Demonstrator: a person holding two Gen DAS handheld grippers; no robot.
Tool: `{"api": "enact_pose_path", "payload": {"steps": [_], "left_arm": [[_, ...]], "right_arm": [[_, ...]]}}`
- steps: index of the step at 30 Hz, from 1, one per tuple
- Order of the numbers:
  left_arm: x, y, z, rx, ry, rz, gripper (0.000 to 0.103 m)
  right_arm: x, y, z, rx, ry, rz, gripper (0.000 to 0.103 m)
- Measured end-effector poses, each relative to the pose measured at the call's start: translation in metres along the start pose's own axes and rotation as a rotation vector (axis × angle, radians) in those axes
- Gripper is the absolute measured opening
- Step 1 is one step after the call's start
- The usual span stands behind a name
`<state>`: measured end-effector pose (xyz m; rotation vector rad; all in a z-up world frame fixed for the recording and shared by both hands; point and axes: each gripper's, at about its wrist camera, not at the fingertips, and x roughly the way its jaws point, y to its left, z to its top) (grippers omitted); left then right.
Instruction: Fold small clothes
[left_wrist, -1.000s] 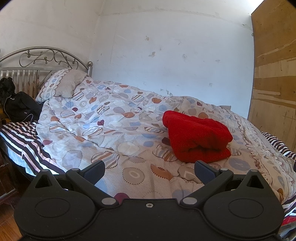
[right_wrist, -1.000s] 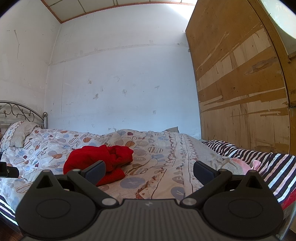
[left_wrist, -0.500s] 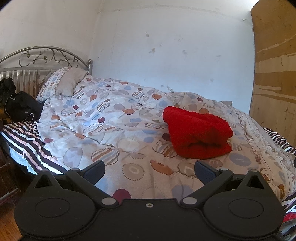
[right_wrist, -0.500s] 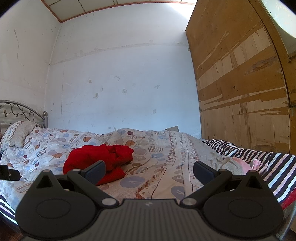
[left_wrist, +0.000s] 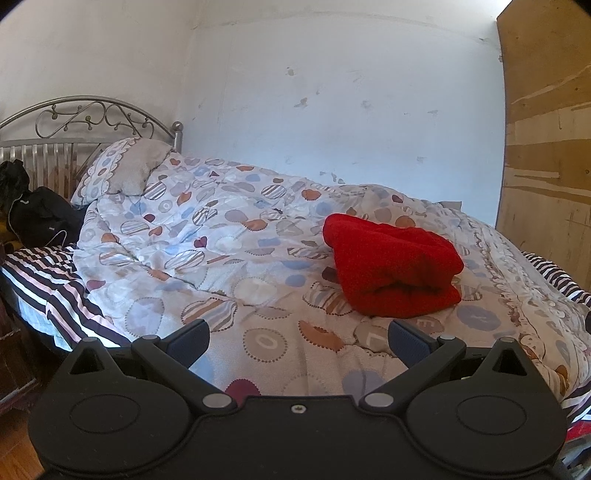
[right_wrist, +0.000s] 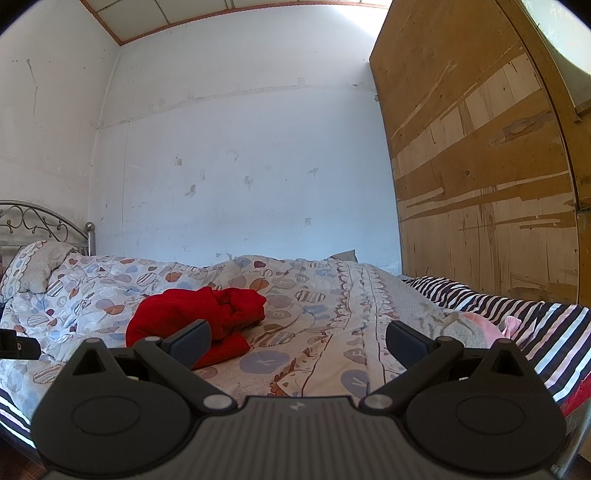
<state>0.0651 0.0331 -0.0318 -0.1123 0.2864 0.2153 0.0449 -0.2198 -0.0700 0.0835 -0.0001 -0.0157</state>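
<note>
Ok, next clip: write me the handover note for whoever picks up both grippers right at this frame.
Left gripper: jaws open, empty, held back from the bed.
Right gripper: jaws open, empty, also clear of the bedding.
The red garment lies on the patterned quilt, touched by neither gripper. From the left wrist view it looks folded into a thick bundle; from the right wrist view its far side looks bunched.
A pink item sits near the striped sheet; I cannot tell what it is.
Left: tidy the red fold if needed, then check the pink item.

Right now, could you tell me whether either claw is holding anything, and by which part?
Nothing is held. The left claw and right claw are both open and empty, apart from the red garment on the quilt.
</note>
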Motion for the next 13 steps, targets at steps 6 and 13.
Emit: {"api": "enact_pose_path", "payload": {"steps": [6, 13], "left_arm": [[0.0001, -0.0004, 0.0007, 0.003, 0.000, -0.005, 0.103], [0.0001, -0.0006, 0.0006, 0.003, 0.001, -0.004, 0.103]], "right_arm": [[-0.0004, 0.0002, -0.0007, 0.001, 0.000, -0.001, 0.103], [-0.0006, 0.0000, -0.0006, 0.001, 0.001, -0.001, 0.103]]}}
